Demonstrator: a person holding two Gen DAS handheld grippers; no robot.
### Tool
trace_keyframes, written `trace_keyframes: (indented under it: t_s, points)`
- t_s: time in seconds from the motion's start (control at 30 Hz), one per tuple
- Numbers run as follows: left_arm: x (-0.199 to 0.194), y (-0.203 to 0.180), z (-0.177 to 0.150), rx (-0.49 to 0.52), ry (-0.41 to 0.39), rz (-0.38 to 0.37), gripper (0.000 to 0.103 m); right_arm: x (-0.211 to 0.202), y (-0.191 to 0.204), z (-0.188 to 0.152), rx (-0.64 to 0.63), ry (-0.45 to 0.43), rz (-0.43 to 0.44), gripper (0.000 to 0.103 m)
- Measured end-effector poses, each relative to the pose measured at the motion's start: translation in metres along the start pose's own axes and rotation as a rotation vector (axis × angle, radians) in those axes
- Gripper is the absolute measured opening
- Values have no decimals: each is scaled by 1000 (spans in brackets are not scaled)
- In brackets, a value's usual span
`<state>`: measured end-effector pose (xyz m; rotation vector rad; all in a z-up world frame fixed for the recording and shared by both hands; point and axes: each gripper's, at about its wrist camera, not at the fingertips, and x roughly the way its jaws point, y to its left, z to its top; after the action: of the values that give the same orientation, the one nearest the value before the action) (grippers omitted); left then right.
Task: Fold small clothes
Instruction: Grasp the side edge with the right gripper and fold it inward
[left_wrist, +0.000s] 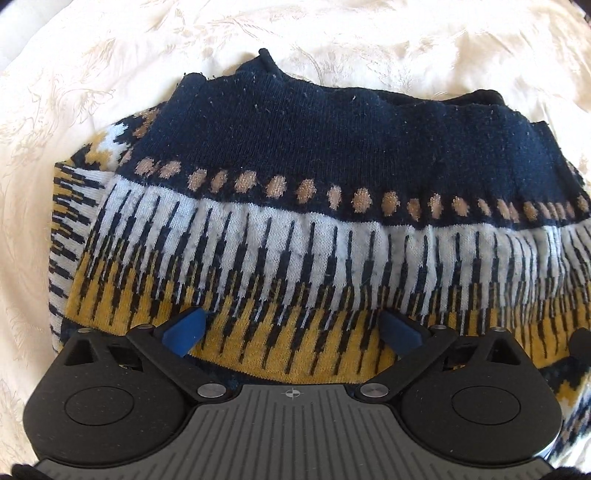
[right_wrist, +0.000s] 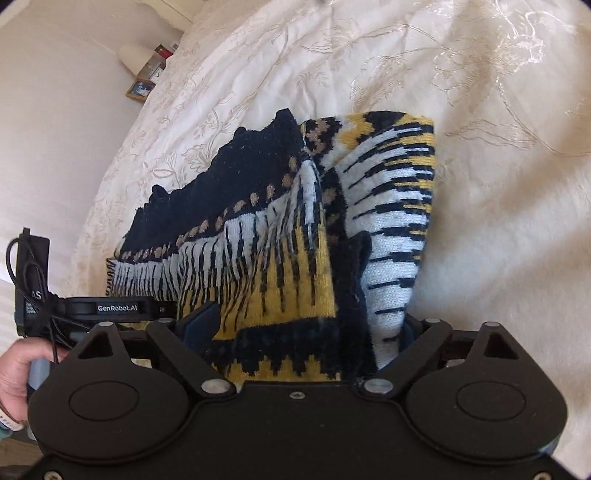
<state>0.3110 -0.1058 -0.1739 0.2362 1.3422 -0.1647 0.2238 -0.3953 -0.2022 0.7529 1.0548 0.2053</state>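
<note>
Sweater (left_wrist: 295, 206) lies folded on the bedspread (left_wrist: 369, 44). Left gripper (left_wrist: 293, 328) gapes above it. Right gripper (right_wrist: 299, 328) looks spread too, one finger partly hidden.

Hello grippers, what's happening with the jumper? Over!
Left gripper open over the jumper. Right gripper open, knit bunched between its fingers. Navy, white and mustard patterned knit jumper folded on the cream embroidered bedspread. Nothing in the way.

Bedspread (left_wrist: 332, 37) lies bare far of & left of the folded sweater (left_wrist: 332, 184), room to pass. Near side blocked: left hand-held gripper (right_wrist: 122, 308) just beside sweater's near-left edge.
</note>
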Motion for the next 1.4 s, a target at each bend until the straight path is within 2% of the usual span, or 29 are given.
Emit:
trace_keyframes:
  t_s: [0.03, 0.1, 0.2, 0.27, 0.33, 0.5, 0.63, 0.83, 1.0, 1.17, 1.4]
  points:
    - [-1, 0, -1, 0, -1, 0, 103, -1, 2, -1, -1, -6, -8, 81]
    - [1, 4, -1, -1, -8, -8, 103, -4, 0, -2, 27, -11, -15, 55]
    - [-3, 11, -2, -6, -20, -33, 99, -9, 1, -1, 61, -13, -20, 45]
    - [-17, 17, -7, -15, -31, -51, 83, -14, 10, 0, 55, -19, -47, 43]
    - [-31, 26, -13, -26, -38, -70, 78, -18, 26, 1, 46, -35, -80, 42]
    - [-66, 64, -41, -45, -95, -70, 78, -30, 72, 6, -3, -66, -174, 41]
    - [-80, 107, -65, -88, -92, -78, 78, -30, 119, 11, -81, -73, -221, 40]
    - [-82, 165, -99, -153, -43, -75, 78, -17, 191, 12, -165, -83, -202, 39]
    - [-80, 206, -119, -189, -26, -80, 78, 22, 250, 6, -249, -44, -188, 38]
    - [-76, 232, -123, -184, -25, -73, 78, 80, 291, -12, -317, 33, -188, 38]
    - [-73, 251, -120, -182, -29, -92, 78, 139, 323, -42, -448, 95, -310, 39]
